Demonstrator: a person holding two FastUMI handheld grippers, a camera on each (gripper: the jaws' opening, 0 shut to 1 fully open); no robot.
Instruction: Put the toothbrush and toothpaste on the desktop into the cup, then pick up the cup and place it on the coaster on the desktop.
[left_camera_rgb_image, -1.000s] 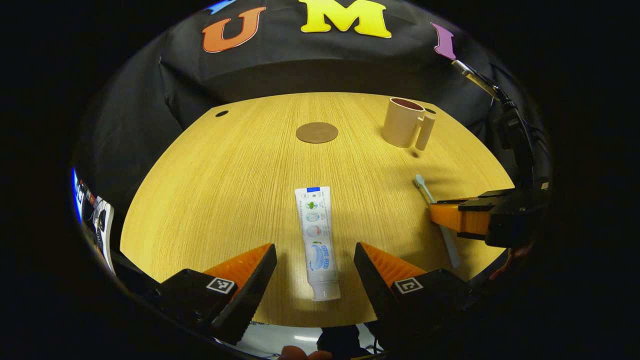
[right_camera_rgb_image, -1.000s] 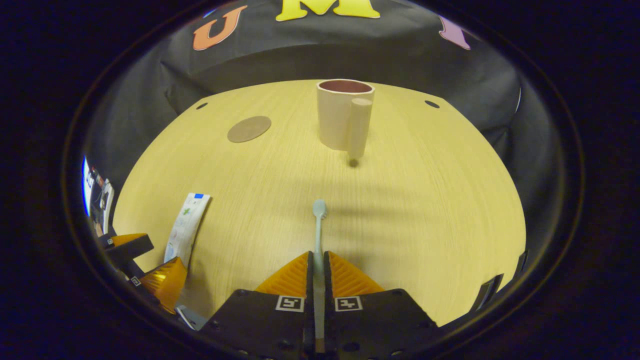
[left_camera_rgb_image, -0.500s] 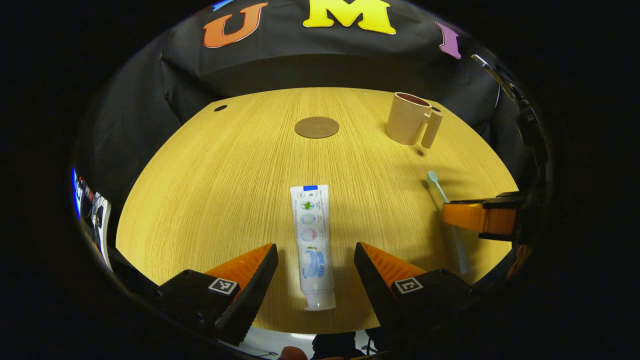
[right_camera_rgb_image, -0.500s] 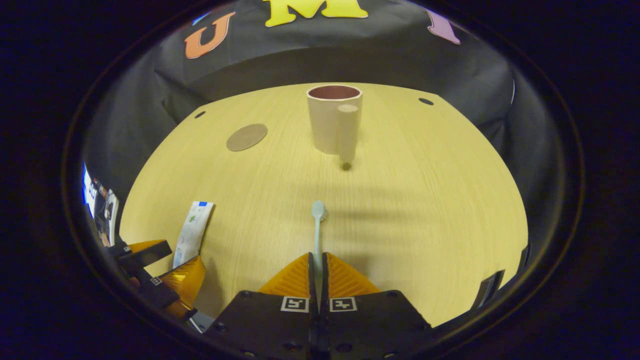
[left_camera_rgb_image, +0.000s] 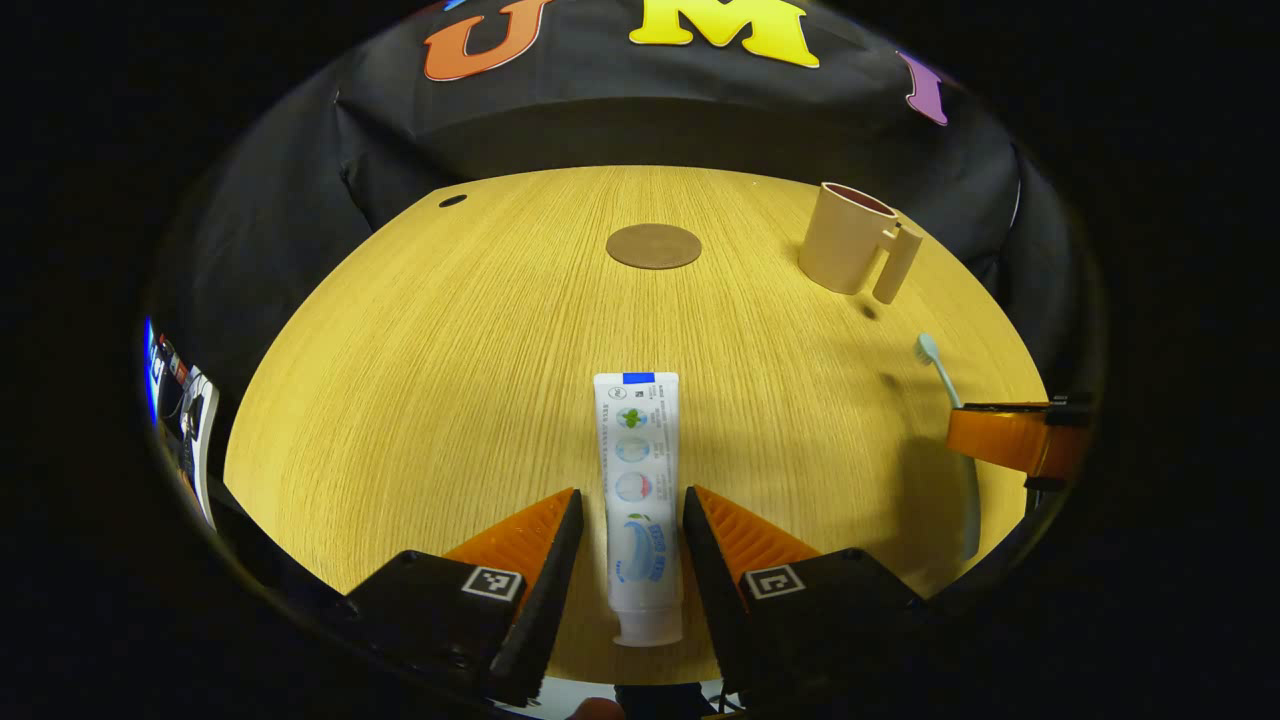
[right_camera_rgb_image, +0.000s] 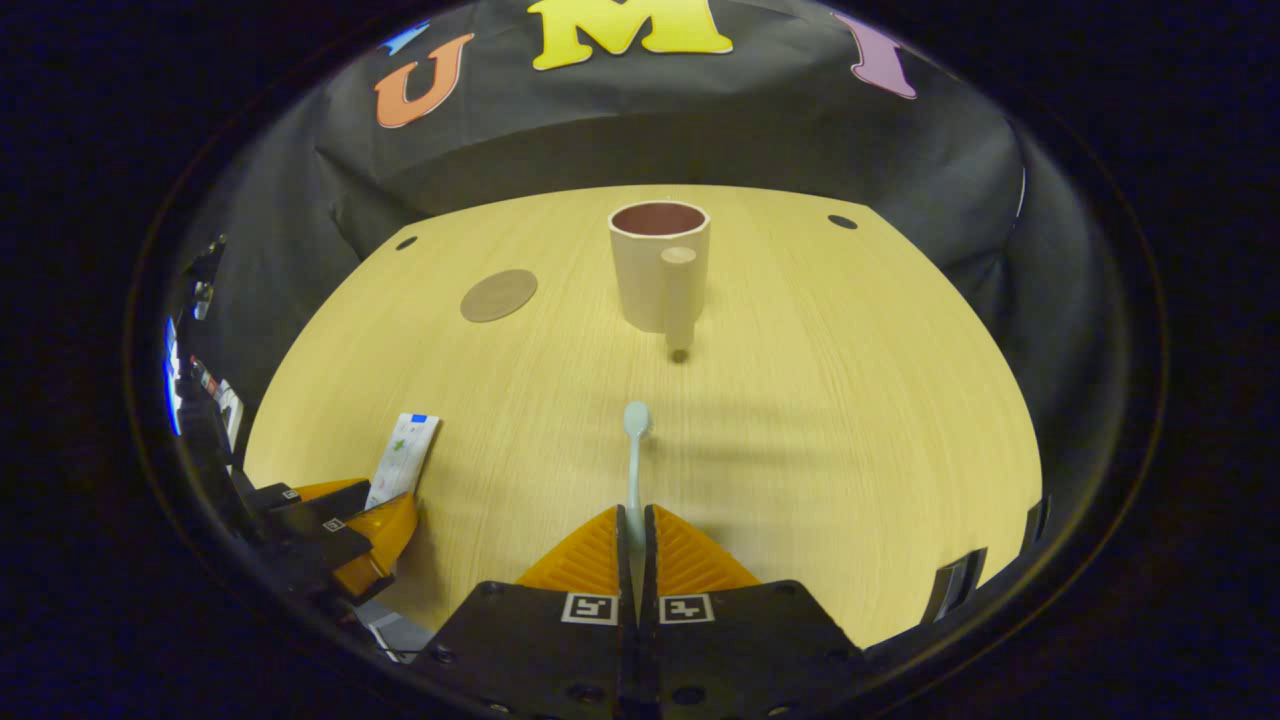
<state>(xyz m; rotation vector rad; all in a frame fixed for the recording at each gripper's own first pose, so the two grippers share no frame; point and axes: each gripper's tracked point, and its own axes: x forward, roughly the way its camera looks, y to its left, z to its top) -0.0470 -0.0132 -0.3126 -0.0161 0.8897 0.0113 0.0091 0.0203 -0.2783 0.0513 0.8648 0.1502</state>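
We hold the toothbrush clamped in our right gripper, head aimed at the handled cup. Our left gripper straddles the toothpaste tube, fingers just beside it, contact unclear. Coaster lies beyond.

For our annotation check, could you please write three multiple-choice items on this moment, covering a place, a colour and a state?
1. Where does the coaster lie?
A. under the cup
B. bare on the desktop, apart from the cup
C. on the toothpaste

2. What colour is the cup outside?
A. beige
B. blue
C. green

3. What is the right gripper doing?
A. hanging open
B. shut on the toothbrush
C. holding the cup

Answers: 1 B, bare wood shows between them; 2 A, its wall is beige; 3 B, both fingers press the handle.
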